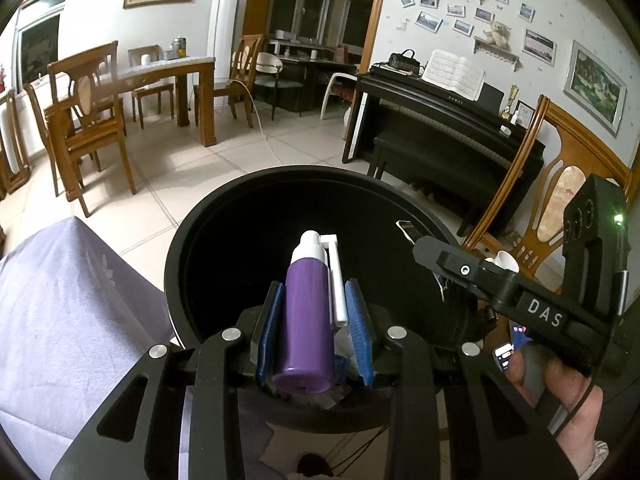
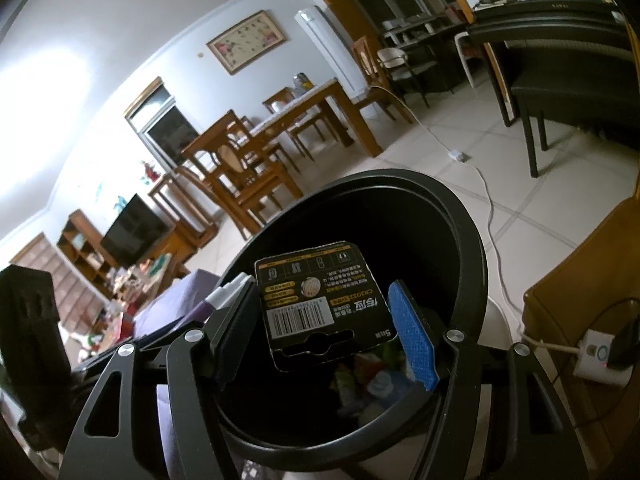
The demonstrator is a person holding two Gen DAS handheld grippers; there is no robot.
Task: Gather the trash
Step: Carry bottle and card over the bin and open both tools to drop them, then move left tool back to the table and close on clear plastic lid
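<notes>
A round black bin (image 1: pixel 208 216) stands open below both grippers. My left gripper (image 1: pixel 314 286) is shut on a purple spray bottle (image 1: pixel 308 320) with a white cap and nozzle, holding it over the bin's mouth. My right gripper (image 2: pixel 322 286) is shut on a black battery blister card (image 2: pixel 316 300), gripped by its edges and held above the bin (image 2: pixel 460 216). Some colourful trash (image 2: pixel 372 376) lies at the bottom of the bin. In the left wrist view, one of the right gripper's fingers (image 1: pixel 432 250) reaches in from the right, and a corner of the card (image 1: pixel 408 229) shows.
A purple cloth surface (image 1: pixel 60 320) lies left of the bin. A wooden chair (image 1: pixel 560 200) stands close on the right, with a black piano (image 1: pixel 440 120) behind it. A white cable (image 2: pixel 492 208) crosses the tiled floor to a power strip (image 2: pixel 596 354). The dining table and chairs are farther back.
</notes>
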